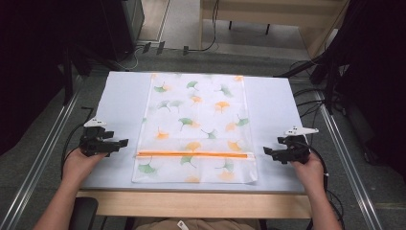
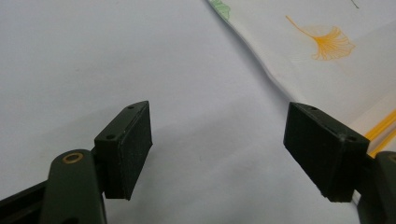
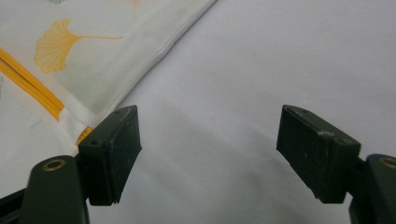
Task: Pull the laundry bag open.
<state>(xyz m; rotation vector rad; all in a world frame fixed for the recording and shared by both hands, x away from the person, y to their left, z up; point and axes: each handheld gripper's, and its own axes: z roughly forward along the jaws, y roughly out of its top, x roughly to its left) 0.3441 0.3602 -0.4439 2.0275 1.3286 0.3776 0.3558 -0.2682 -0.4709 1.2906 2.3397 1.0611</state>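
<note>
A white mesh bag (image 1: 196,124) printed with green and orange ginkgo leaves lies flat in the middle of the white table. An orange zipper (image 1: 194,154) runs across it near the front. My left gripper (image 1: 125,142) hovers just off the bag's left edge, jaws open and empty. My right gripper (image 1: 265,152) sits just off the right edge near the zipper's end, also open. In the left gripper view, the bag's edge (image 2: 280,84) passes just beyond the right jaw. The right gripper view has the zipper end (image 3: 70,116) right behind the left jaw.
The white tabletop (image 1: 282,105) has bare strips on both sides of the bag. Metal rails (image 1: 40,153) flank the table. Cables and dark stands lie on the floor beyond the far edge and to the right.
</note>
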